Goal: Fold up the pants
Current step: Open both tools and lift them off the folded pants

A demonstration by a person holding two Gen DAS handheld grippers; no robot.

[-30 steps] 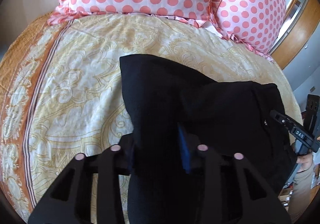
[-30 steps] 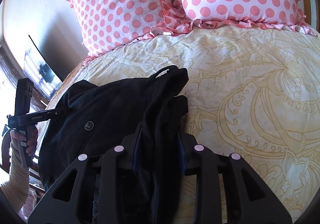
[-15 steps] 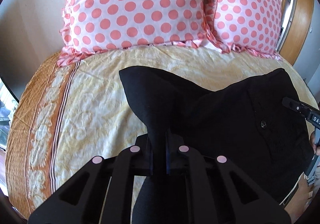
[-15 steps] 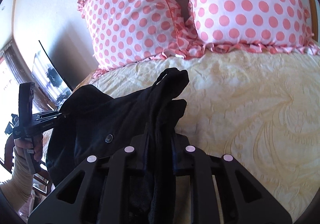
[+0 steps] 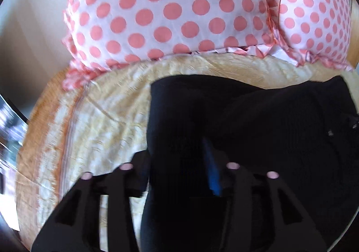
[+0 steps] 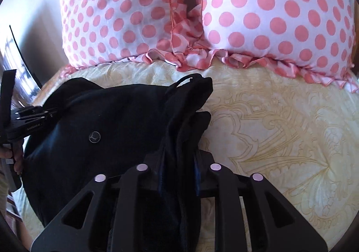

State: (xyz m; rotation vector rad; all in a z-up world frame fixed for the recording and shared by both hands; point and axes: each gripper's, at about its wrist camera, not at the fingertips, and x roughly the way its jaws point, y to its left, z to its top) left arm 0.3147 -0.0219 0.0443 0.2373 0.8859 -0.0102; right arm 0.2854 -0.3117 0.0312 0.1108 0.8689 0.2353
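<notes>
Black pants [image 5: 258,121] hang bunched between my two grippers over a yellow patterned bedspread [image 5: 101,121]. My left gripper [image 5: 179,162] has its fingers wide apart with the black cloth draped between them; a blue pad [image 5: 212,169] shows. In the right wrist view the pants [image 6: 112,121] show a round button [image 6: 94,136]. My right gripper [image 6: 178,166] is shut on a thick fold of the pants near the waistband. The left gripper [image 6: 33,117] shows at the left edge of that view, at the cloth's far corner.
Two white pillows with pink dots [image 5: 170,11] [image 6: 269,11] lean at the head of the bed. An orange border [image 5: 42,139] runs along the bed's left side. Bare bedspread [image 6: 280,139] lies to the right of the pants.
Both grippers have moved toward the pillows with the pants. My left gripper's fingers, pinched tight half a second ago, now stand wide apart. The right gripper keeps its hold.
</notes>
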